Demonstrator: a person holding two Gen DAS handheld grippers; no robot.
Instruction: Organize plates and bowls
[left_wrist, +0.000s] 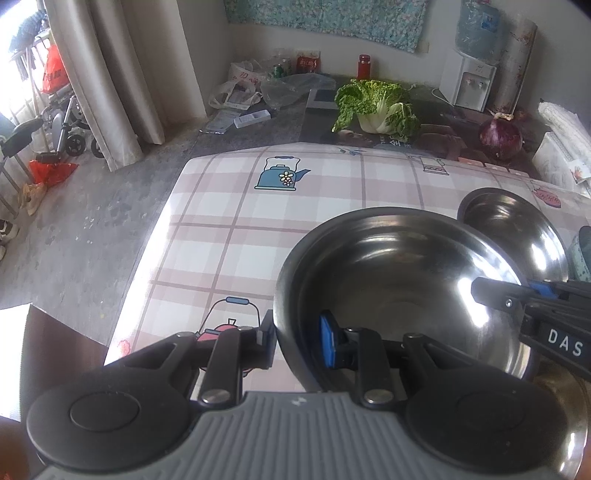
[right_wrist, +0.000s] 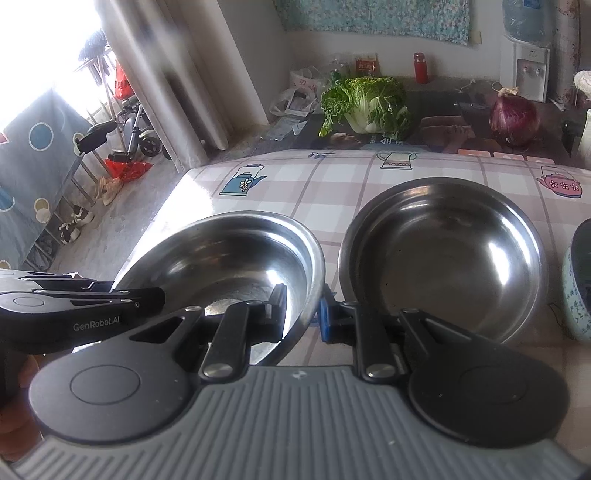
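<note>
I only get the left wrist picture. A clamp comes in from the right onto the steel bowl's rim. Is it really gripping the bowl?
Observer: Yes. In the right wrist view the right gripper is shut on the steel bowl, with one finger inside the rim and the blue pad outside.
Operator: I see only part of the other steel dish behind it. Is anything in it?
Observer: No. The second steel dish is empty and sits flat on the checked tablecloth.
Operator: What is the bluish thing at my right edge?
Observer: A patterned bowl, standing to the right of the second dish. It is cut off by the frame here too.
</note>
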